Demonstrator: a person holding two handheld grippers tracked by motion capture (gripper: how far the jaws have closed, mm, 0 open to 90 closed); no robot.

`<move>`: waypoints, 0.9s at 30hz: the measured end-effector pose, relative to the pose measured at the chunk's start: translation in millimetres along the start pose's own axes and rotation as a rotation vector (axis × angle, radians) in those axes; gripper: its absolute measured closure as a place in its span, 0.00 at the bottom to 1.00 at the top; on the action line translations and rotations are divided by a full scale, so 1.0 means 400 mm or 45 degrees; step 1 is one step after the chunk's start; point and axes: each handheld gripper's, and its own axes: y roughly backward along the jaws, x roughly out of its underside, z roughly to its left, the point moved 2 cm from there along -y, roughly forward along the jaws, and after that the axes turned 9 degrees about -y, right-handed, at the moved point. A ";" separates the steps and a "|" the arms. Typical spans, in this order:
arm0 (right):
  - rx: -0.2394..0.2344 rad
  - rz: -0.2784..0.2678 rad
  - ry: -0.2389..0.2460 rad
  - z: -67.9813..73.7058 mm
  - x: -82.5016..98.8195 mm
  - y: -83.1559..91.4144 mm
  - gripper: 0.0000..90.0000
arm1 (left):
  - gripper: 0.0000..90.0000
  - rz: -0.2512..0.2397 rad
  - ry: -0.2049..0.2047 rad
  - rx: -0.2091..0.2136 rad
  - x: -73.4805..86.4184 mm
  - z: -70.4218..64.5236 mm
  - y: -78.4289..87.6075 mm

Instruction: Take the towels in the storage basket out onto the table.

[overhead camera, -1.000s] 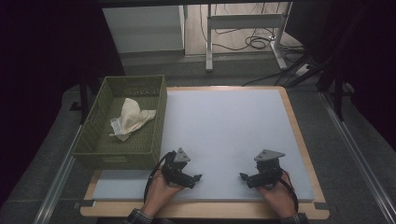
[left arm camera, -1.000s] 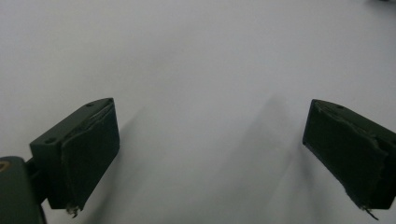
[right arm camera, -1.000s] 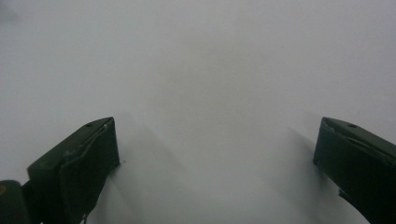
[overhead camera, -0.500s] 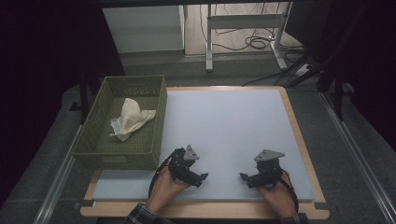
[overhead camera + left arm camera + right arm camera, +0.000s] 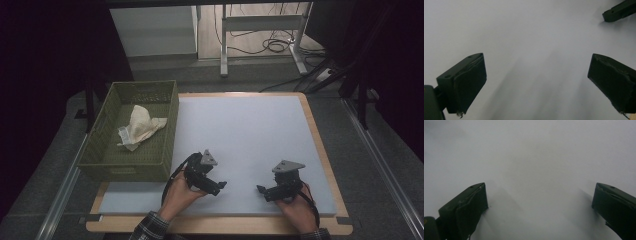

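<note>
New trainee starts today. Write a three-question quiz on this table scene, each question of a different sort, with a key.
1. True or false: both the left hand-held gripper and the right hand-held gripper have their jaws open with nothing between them.
2. Multiple choice: the cream cloth lies A) on the white mat, B) in the green basket, C) between a hand-held gripper's jaws.
3. Fill in: the green basket stands at the ___ edge of the white mat, as the high view shows it.

Key: 1 true; 2 B; 3 left.
</note>
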 end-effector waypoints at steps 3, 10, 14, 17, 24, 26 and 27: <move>0.001 0.000 0.000 0.000 0.000 0.000 0.00 | 0.02 0.002 -0.006 0.005 -0.014 0.003 0.004; 0.001 0.000 0.001 0.000 0.000 0.000 0.00 | 0.02 -0.007 0.000 0.034 -0.050 0.015 0.019; 0.001 0.000 0.000 0.000 0.000 0.000 0.00 | 0.02 -0.006 -0.005 0.032 -0.066 0.021 0.025; 0.000 0.000 0.000 0.000 0.000 0.000 0.00 | 0.02 -0.013 0.000 0.042 -0.078 0.029 0.030; 0.000 0.002 0.002 0.000 0.000 0.000 0.00 | 0.02 -0.020 0.004 0.060 -0.111 0.047 0.045; 0.000 0.002 0.003 0.000 0.000 0.000 0.00 | 0.02 -0.021 0.004 0.058 -0.119 0.054 0.050; 0.000 0.002 0.003 0.000 0.000 0.000 0.00 | 0.02 -0.021 0.004 0.058 -0.119 0.054 0.050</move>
